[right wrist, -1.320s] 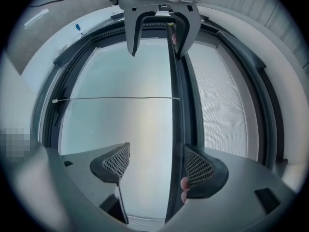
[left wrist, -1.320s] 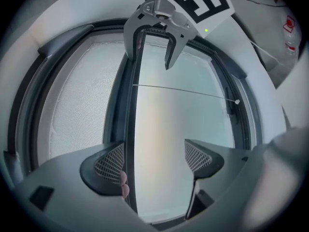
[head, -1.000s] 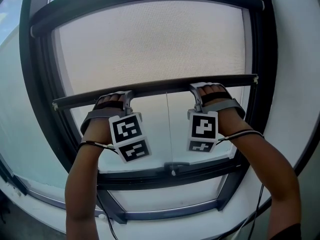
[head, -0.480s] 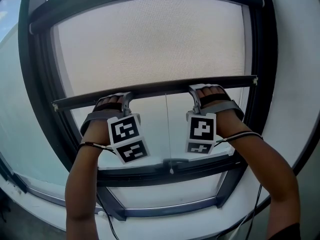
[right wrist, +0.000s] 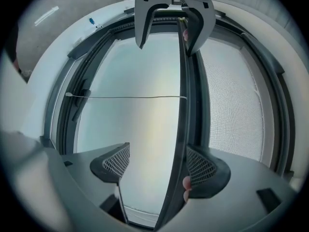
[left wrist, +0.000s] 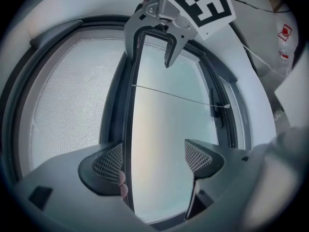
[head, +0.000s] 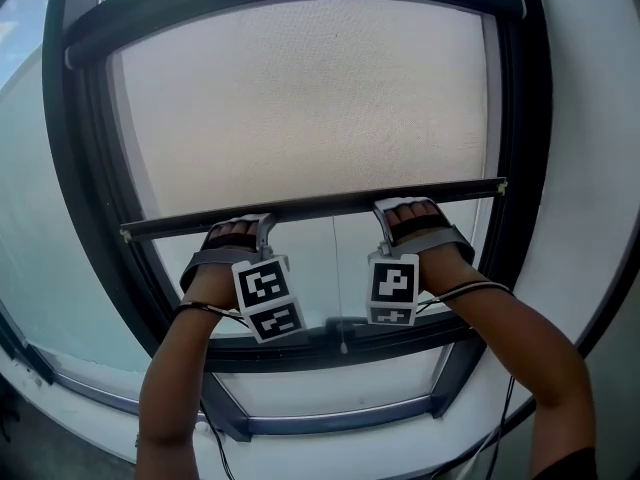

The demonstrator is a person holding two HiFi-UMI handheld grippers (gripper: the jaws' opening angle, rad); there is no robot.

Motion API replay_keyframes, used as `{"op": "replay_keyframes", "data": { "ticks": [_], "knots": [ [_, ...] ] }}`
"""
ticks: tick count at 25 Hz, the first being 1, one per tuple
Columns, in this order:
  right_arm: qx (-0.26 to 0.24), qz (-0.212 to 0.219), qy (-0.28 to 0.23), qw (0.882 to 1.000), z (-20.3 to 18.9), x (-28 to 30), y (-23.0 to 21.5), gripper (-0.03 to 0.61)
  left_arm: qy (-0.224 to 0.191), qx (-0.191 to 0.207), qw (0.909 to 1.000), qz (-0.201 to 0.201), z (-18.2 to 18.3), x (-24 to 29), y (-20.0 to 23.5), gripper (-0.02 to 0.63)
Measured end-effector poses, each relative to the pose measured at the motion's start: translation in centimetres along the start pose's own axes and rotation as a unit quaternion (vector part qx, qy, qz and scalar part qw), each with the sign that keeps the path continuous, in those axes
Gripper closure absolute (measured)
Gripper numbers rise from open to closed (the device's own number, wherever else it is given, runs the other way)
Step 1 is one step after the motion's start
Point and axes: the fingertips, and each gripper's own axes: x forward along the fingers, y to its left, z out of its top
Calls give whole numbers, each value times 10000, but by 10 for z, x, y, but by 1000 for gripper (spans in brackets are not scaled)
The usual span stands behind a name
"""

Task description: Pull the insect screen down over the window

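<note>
My left gripper [left wrist: 154, 161] and right gripper [right wrist: 159, 166] gape wide, one pad [left wrist: 107, 163] each against the screen bar [head: 320, 206], nothing clamped. From above, my hands [head: 222, 268] hide the pads.

Bright daylight in front of me, white all round.
The window [head: 528, 168] I face has a dark frame set in a white wall [head: 595, 118]. Pale, hazy light fills the glass [head: 315, 253] and the lower pane [head: 330, 393]. The blue patch [head: 15, 18] at upper left is perhaps sky.
</note>
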Motion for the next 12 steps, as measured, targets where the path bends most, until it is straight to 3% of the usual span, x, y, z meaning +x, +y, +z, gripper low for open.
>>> {"op": "replay_keyframes", "data": {
  "ticks": [12],
  "knots": [
    [211, 117, -101, 9997, 3, 2, 6, 224, 85, -134, 9998, -113, 1, 6, -7, 221]
  ]
}}
